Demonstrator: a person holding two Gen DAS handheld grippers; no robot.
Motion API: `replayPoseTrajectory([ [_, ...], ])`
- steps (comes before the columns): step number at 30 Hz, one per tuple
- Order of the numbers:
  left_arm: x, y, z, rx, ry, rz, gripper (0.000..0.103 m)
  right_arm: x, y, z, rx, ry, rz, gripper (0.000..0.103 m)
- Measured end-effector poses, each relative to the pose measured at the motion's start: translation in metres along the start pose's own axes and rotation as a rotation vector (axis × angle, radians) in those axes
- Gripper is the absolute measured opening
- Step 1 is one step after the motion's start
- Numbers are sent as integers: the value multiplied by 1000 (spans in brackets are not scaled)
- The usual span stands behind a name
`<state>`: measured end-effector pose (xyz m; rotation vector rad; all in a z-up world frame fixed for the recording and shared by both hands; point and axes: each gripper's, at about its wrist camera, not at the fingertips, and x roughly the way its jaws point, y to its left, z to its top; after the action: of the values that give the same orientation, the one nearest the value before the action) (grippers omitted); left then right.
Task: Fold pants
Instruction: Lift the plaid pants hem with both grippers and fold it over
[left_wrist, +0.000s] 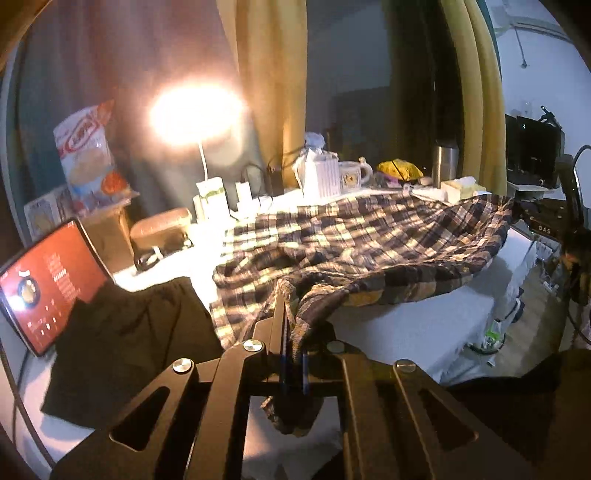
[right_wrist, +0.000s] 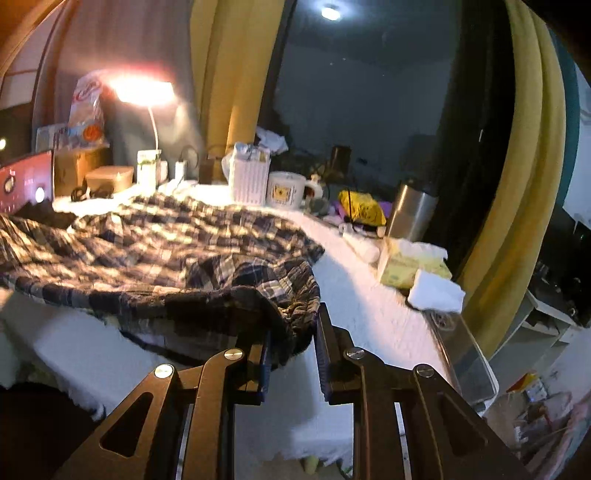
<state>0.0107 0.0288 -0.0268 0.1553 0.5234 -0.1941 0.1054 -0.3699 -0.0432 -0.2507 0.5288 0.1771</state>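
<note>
Plaid pants (left_wrist: 354, 240) lie spread across my desk (left_wrist: 417, 328), which carries a white covering, with the near edge of the fabric raised off the surface and hanging between my two tools. My left tool (left_wrist: 286, 306) has its fingers pressed together on a bunched corner of the plaid cloth; a tail of fabric hangs down between the tool's arms. My right tool (right_wrist: 293, 332) has its fingers apart, with a bunched fold of the pants lying against the left finger and sagging into the gap; I cannot tell whether the right finger touches the cloth. A black garment (left_wrist: 129, 332) lies flat on the desk to the left of the pants, beside a tablet (left_wrist: 48, 284) propped upright with a red screen; its text is too small to read. Along the far edge stand a lit desk lamp (left_wrist: 199, 110), a white ribbed container (right_wrist: 249, 181), a printed mug (right_wrist: 288, 190), a yellow bag (right_wrist: 364, 208), a steel flask (right_wrist: 412, 208) and a tissue pack (right_wrist: 410, 264). A snack bag (left_wrist: 90, 155) with red lettering, blurred beyond reading, stands on a brown box (left_wrist: 107, 236) at far left. Yellow curtains (right_wrist: 517, 166) flank a dark window (right_wrist: 369, 92) behind the desk. At the right edge of the left view a dark unit bears the letters "DAS" (left_wrist: 545, 229).
</note>
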Motion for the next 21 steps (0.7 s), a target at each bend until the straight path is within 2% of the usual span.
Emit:
replayPoseTrajectory([
  [4,12,9,13,31,-12,40,4,3,-5,16,20,-26,5,21],
  [10,29,20,39,46,-49,56,4,12,-10,43,45,-58,10,21],
  [15,48,19,61,114,-81,89,4,27,-15,61,59,-66,-2,21],
  [21,76,28,85,141,-93,89,4,47,-23,77,69,-56,-9,21],
])
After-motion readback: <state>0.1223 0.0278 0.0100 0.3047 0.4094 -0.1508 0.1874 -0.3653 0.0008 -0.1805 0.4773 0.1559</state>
